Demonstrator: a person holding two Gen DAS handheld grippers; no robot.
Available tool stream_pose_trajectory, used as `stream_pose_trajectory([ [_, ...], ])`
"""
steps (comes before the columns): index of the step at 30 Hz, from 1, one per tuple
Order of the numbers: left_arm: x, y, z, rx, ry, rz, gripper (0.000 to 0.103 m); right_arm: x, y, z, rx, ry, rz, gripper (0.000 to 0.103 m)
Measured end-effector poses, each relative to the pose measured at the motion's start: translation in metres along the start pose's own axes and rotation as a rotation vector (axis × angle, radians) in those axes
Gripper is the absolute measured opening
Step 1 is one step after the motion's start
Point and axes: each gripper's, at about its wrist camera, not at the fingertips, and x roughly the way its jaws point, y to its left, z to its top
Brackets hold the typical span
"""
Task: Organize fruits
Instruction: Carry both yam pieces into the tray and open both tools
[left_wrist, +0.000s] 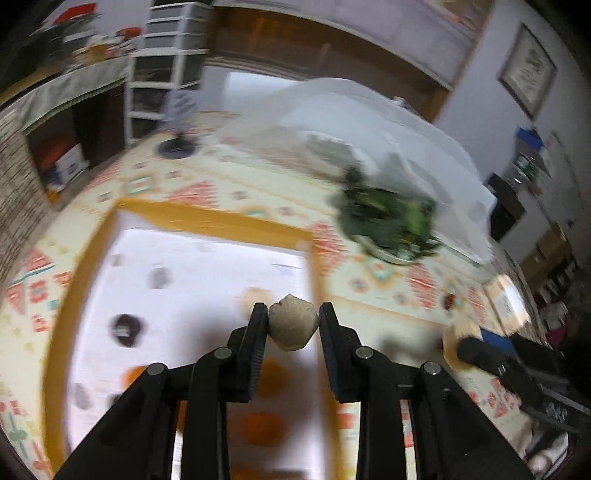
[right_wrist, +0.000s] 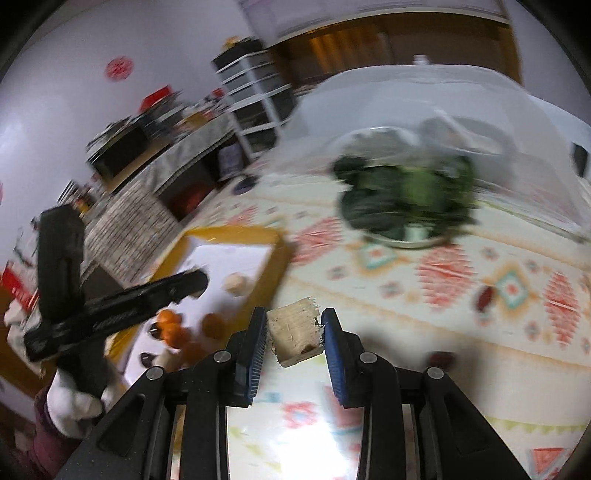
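My left gripper (left_wrist: 293, 317) is shut on a pale brownish round fruit (left_wrist: 293, 325) and holds it above the white tray with a yellow rim (left_wrist: 207, 218). On the tray lie blurred orange fruits (left_wrist: 264, 424) and dark fruits (left_wrist: 126, 329). My right gripper (right_wrist: 294, 325) is shut on a pale cut chunk of fruit (right_wrist: 295, 338) above the patterned tablecloth, right of the tray (right_wrist: 275, 258). The tray in the right wrist view holds oranges (right_wrist: 171, 326), dark fruits (right_wrist: 147, 360) and a pale fruit (right_wrist: 236, 283). The left gripper (right_wrist: 122, 302) shows there above the tray.
A plate of green leafy vegetables (left_wrist: 388, 225) (right_wrist: 406, 199) sits beyond the tray, by a translucent white food cover (left_wrist: 369, 118). Small dark-red fruits (right_wrist: 484, 297) (right_wrist: 441, 359) lie loose on the tablecloth. Shelves and drawers stand at the back left.
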Motion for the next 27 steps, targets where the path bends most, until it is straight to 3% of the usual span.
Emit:
stream_pose_trajectory([
  [7,0.016,0.062,0.010,-0.107,0.033,0.038,0.028,0.064,0.055,0.000,-0.064,0.091,0.040,0.033],
  [14,0.030,0.079,0.018,-0.139,0.043,0.030,0.028,0.108,0.077,0.004,-0.112,0.127,0.005,0.033],
  [21,0.015,0.088,0.016,-0.187,0.013,0.000,0.051,0.126,0.081,0.009,-0.091,0.130,0.036,0.033],
  [25,-0.004,0.082,0.014,-0.179,-0.031,-0.001,0.064,0.118,0.081,0.010,-0.080,0.096,0.036,0.050],
  [27,-0.013,0.075,0.013,-0.170,-0.050,-0.001,0.066,0.108,0.078,0.011,-0.072,0.072,0.040,0.051],
])
